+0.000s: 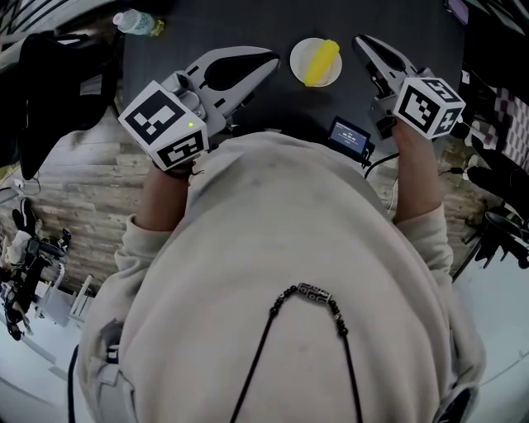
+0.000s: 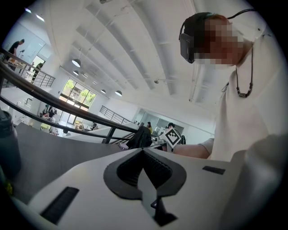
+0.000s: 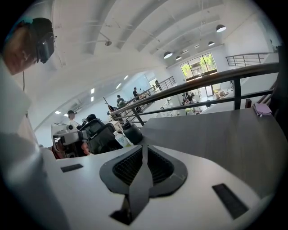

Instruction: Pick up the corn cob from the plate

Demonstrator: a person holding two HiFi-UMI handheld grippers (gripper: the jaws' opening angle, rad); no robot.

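Observation:
A yellow corn cob (image 1: pixel 321 62) lies on a small white plate (image 1: pixel 299 59) on the dark table, seen only in the head view. My left gripper (image 1: pixel 271 59) points at the plate from the left, its tips a short way from the rim, jaws together with nothing between them. In the left gripper view the left gripper (image 2: pixel 143 149) shows its jaws meeting. My right gripper (image 1: pixel 360 40) sits just right of the plate, also shut and empty. The right gripper (image 3: pixel 144 146) looks across bare tabletop in its own view. Neither gripper view shows the corn.
A clear water bottle (image 1: pixel 139 23) lies at the table's far left. A small device with a lit screen (image 1: pixel 350 136) sits at the near edge, between my arms. A dark bottle (image 2: pixel 8 143) stands at the left in the left gripper view. Railings and other people are behind.

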